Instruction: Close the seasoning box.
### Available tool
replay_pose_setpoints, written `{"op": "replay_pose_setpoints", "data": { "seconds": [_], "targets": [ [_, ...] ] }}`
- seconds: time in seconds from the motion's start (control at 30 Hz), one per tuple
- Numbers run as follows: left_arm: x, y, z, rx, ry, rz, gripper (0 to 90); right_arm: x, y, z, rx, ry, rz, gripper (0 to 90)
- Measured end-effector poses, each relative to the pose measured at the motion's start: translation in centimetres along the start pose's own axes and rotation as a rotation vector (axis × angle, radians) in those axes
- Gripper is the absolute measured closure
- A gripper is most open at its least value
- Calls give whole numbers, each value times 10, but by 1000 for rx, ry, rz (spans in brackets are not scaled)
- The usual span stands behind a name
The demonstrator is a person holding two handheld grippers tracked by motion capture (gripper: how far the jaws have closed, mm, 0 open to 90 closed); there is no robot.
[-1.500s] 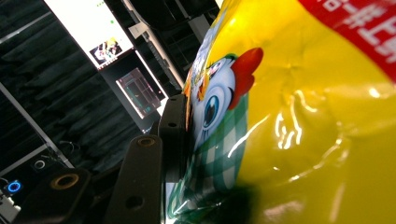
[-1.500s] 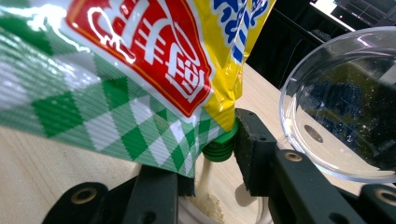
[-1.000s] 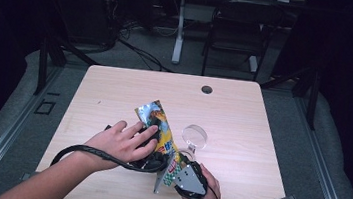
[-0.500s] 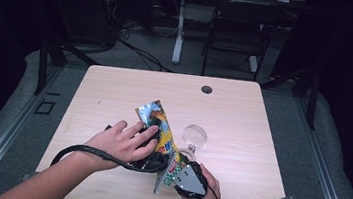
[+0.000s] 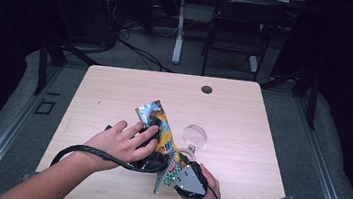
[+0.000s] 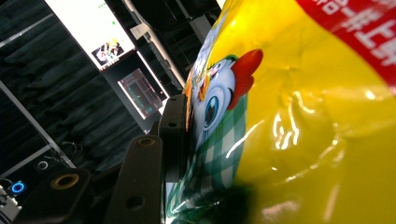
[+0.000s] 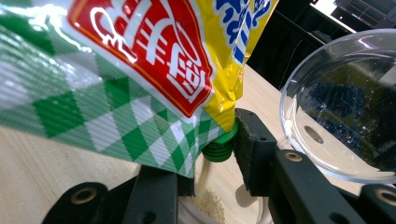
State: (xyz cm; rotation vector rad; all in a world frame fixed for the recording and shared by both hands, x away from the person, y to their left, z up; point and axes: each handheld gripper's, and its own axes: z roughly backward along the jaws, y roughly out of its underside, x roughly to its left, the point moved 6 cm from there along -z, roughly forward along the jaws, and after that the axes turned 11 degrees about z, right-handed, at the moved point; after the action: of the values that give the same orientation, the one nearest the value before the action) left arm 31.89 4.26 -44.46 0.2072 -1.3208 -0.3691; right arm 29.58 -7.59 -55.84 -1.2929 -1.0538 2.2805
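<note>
A yellow snack pouch (image 5: 160, 128) with a cartoon chicken, a red label and a green checked lower end is held tilted above the table, between both grippers. My left gripper (image 5: 152, 152), under the person's left hand, is shut on the pouch's body; one black pad (image 6: 176, 126) presses into the yellow pouch (image 6: 299, 121), and the other jaw is hidden behind it. My right gripper (image 7: 212, 156) is shut on the pouch's lower end, its right pad (image 7: 254, 149) against the green screw cap (image 7: 218, 150). From above, the right gripper (image 5: 175, 167) sits at the pouch's near end.
A clear glass bowl (image 5: 195, 136) stands on the wooden table (image 5: 260, 139) just right of the pouch, close beside my right jaw (image 7: 345, 116). Black cable (image 5: 83, 150) loops across the near left of the table. A cable hole (image 5: 207, 89) lies at the far edge.
</note>
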Motion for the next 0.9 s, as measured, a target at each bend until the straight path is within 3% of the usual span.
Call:
{"op": "replay_pose_setpoints", "data": {
  "seconds": [0.9],
  "targets": [
    [1,-1,1,-4,-5,-2,655,0,0,0,-2,-1,1,701]
  ]
}}
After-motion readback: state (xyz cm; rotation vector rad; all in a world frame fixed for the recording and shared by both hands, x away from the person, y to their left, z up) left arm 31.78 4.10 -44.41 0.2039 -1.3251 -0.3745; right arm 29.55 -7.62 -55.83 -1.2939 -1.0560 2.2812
